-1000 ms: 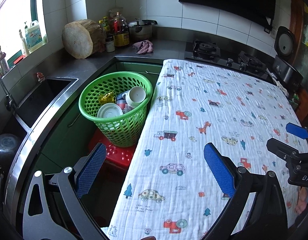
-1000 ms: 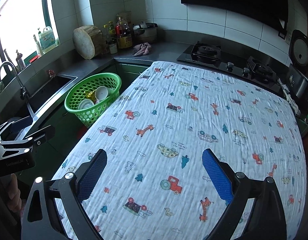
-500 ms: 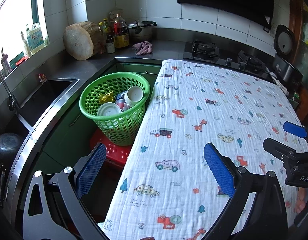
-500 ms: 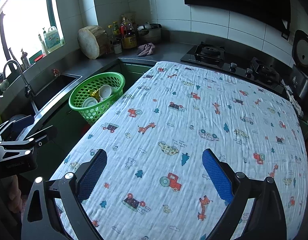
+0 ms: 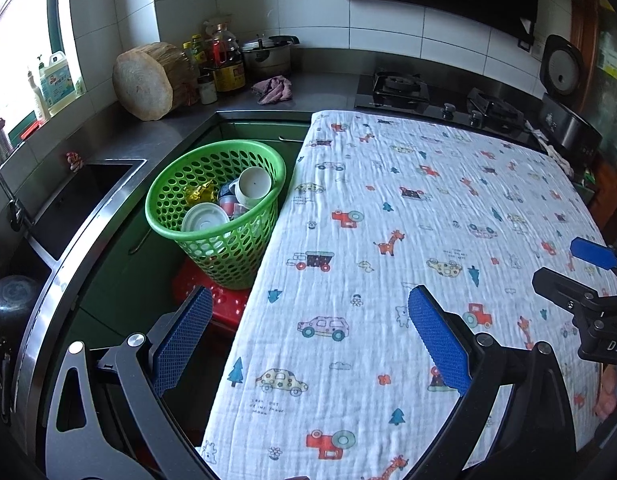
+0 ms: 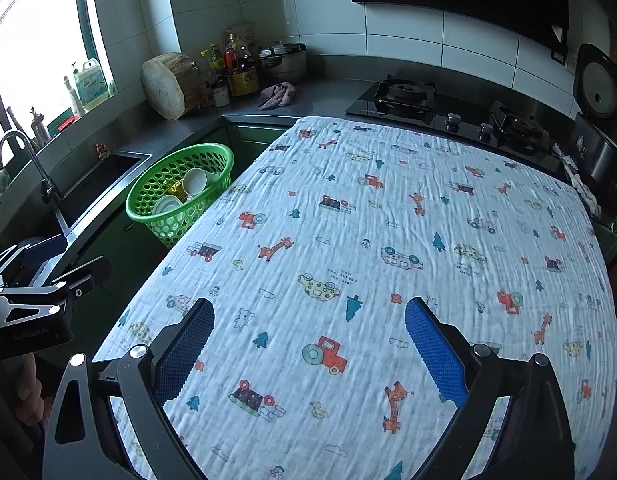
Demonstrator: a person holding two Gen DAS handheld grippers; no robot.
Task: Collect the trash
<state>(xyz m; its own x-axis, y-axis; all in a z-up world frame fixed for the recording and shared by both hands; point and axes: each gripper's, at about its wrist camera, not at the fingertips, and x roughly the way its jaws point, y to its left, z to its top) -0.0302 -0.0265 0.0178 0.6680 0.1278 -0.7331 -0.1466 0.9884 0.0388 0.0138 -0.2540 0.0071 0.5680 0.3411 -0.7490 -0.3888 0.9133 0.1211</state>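
Left gripper: blue-padded fingers spread wide, nothing held between them. Left pad hangs past the cloth edge, above the red stool; right pad sits over the printed tablecloth.

Right gripper: fingers equally wide apart, nothing gripped, both pads above the cloth. Visible also at the right margin of the left wrist view, just beyond the left gripper's right finger.

Green perforated basket: ahead of the left gripper's left finger, standing on the red stool, touching the hanging cloth edge. Far ahead and left of the right gripper's left finger in the right wrist view.

Trash inside the basket: white cup lying tilted with mouth showing, white lid nearer the fingers, gold crumpled wrapper at the far left side, further items beneath, not identifiable.

Sink left of the basket. Wood chopping block, bottles, pot and rag on the counter far beyond the fingertips. Gas stove beyond the far cloth edge.
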